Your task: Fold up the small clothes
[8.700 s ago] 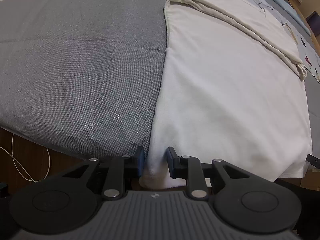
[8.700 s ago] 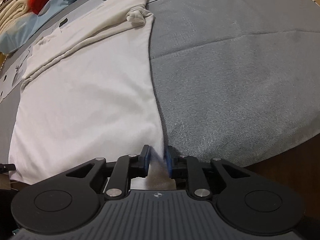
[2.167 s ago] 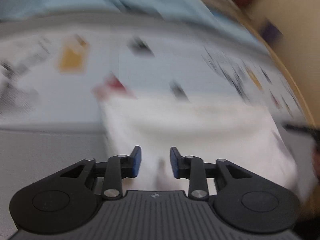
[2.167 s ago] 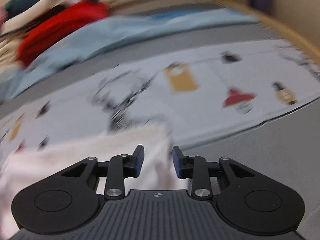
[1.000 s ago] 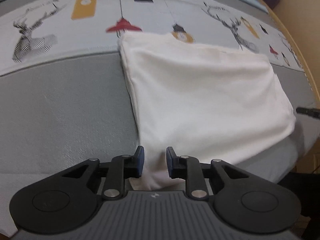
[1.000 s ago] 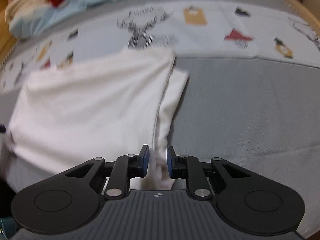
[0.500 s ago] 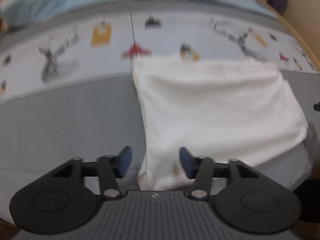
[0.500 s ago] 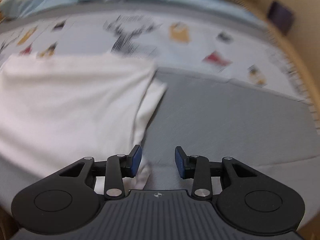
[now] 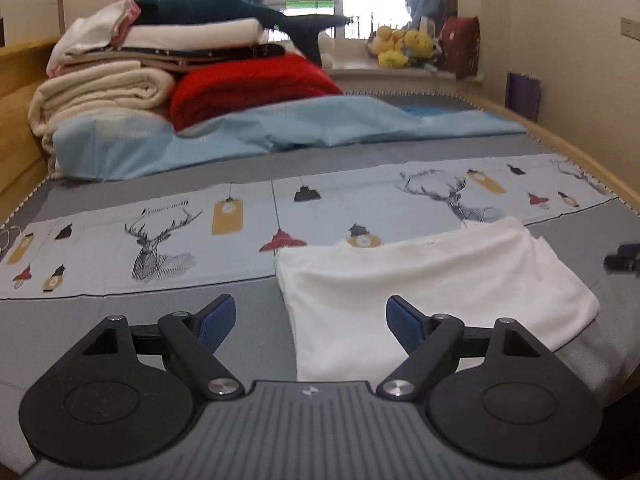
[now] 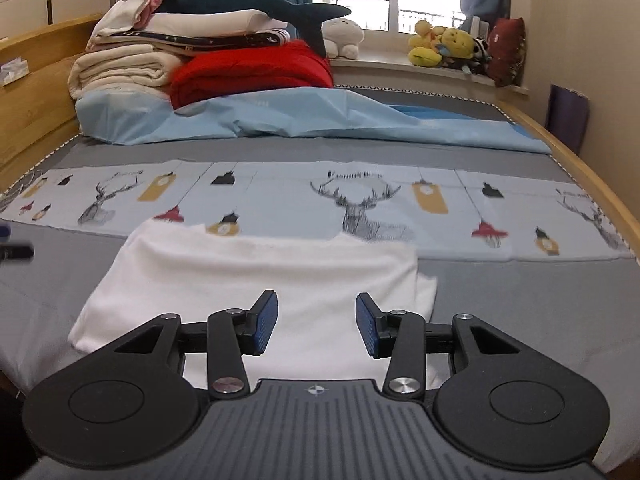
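Both grippers have let go of the shirt since a second ago: each then pinched an edge of the cloth, and the jaws have just been opening, with nothing pressed between them now. Views have tilted up from the cloth to take in the whole bed and window.

Left to right:
- Left gripper [image 9: 310, 316]: 1, released, jaws spread wide. Its left finger is over the grey bedcover [image 9: 80, 320], its right finger over the shirt's near left part. Pads clear of the fabric.
- Shirt [image 9: 432, 280]: 1, white, folded to a rough rectangle, lying flat on the bedcover near the bed's front edge. Far edge overlaps the deer-print strip [image 9: 160, 232]. In the right view a lower layer sticks out at the right side.
- Right gripper [image 10: 317, 322]: 1, released, jaws moderately apart, above the shirt's near right part.

Both grippers point forward and downward across the bed. Far left corner: 1 pile of bedding [image 9: 132, 76].
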`<state>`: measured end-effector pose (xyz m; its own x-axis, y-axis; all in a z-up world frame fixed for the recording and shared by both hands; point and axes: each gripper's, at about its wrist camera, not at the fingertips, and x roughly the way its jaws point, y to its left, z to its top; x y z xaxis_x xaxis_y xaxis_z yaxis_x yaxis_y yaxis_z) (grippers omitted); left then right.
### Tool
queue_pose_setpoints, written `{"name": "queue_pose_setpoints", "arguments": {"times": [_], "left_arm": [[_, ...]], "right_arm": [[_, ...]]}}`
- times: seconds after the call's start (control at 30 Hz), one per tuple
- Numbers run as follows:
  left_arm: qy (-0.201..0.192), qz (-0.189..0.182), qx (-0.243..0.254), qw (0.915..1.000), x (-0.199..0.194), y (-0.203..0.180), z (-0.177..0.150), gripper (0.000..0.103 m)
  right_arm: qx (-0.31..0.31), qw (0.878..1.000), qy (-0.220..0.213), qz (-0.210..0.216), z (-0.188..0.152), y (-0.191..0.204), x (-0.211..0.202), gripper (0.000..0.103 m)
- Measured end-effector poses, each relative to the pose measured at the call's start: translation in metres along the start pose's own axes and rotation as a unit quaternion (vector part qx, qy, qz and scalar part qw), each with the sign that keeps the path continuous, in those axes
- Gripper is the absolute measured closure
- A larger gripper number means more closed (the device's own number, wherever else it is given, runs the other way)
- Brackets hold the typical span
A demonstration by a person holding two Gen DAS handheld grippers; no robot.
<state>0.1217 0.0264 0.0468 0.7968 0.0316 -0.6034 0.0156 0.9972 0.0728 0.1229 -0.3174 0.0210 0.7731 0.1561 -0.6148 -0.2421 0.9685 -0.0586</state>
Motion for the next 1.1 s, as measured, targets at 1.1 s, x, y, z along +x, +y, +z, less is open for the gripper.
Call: {"name": "queue_pose_setpoints", "arguments": {"times": [1.1], "left_arm": [[0.019,-0.034,-0.106,0.9935,0.01,0.029,0.004,0.017]], "right_arm": [[-0.043,0.999,0.007,0.017,-0.012,0.094,0.019,0.06]]}}
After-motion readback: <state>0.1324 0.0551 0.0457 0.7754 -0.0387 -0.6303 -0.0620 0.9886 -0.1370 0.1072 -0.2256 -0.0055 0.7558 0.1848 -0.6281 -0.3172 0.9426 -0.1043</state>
